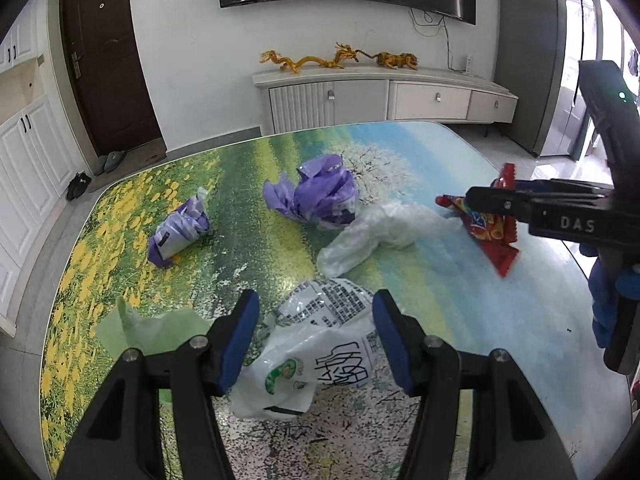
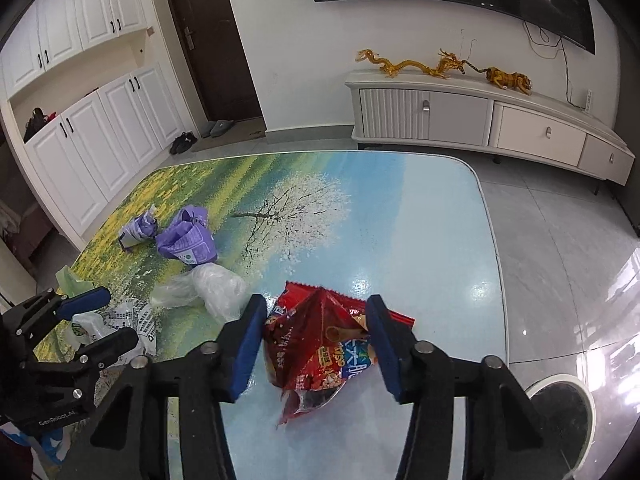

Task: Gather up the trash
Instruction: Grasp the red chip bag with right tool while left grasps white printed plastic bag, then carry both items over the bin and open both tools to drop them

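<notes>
A crumpled white printed bag [image 1: 320, 356] lies near the front of the picture-topped table [image 1: 460, 320]. My left gripper [image 1: 316, 298] straddles it, and the bag fills the gap between both blue pads. A red snack bag [image 2: 316, 352] stands peaked between the pads of my right gripper [image 2: 316, 302], pinched on both sides. From the left wrist view that red snack bag [image 1: 488, 236] sits at the right with the right gripper [image 1: 476, 200] on it. Loose on the table are two purple wrappers [image 1: 178, 232] [image 1: 320, 196], a clear plastic bag [image 1: 376, 232] and a pale green bag [image 1: 160, 324].
The table's rounded right edge [image 2: 492, 248] drops to a glossy tiled floor. A round white-rimmed object [image 2: 560, 404] stands on the floor by the near right corner. A low white TV cabinet [image 2: 480, 120] lines the far wall, with white cupboards [image 2: 92, 152] and a dark door [image 2: 208, 40] to the left.
</notes>
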Available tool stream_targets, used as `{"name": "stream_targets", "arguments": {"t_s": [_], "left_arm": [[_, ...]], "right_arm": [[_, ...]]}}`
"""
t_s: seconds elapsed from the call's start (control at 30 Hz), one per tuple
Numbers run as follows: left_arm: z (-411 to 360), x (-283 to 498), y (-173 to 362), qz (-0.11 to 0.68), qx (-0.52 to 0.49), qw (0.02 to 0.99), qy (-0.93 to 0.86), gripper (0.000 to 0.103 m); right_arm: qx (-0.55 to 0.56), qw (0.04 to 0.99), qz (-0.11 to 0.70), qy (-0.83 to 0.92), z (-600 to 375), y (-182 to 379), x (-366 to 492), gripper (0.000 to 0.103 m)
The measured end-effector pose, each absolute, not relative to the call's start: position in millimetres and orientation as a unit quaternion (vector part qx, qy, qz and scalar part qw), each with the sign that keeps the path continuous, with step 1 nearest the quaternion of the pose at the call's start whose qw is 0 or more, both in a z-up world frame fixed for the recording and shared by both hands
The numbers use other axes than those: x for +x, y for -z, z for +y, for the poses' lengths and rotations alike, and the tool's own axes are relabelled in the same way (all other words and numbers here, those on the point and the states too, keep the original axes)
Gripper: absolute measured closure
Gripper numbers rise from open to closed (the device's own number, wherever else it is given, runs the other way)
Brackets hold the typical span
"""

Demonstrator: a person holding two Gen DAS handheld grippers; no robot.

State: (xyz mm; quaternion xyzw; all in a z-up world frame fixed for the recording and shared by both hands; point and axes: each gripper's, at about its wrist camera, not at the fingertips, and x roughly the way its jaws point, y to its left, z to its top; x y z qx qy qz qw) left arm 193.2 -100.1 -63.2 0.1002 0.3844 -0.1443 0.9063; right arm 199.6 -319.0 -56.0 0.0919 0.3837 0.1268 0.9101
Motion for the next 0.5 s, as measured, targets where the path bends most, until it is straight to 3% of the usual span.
{"name": "stream_targets", "arguments": {"t_s": [0.07,0.17,0.5], "left_arm": [[-103,192,64,0.387,0.1,0.905,0.147,0.055],[-107,189,64,0.383,0.106,0.907,0.139,0.059],[-108,154,41,0.371,0.069,0.913,0.153,0.065]], "right_arm": [[0.097,0.91,0.382,-0.129,-320,58,197,0.073],[0.108,0.91,0.378,-0.133,-325,56,190,0.081],[0.134,0.918,0.346,-0.144,-331,27,146,0.089]]}}
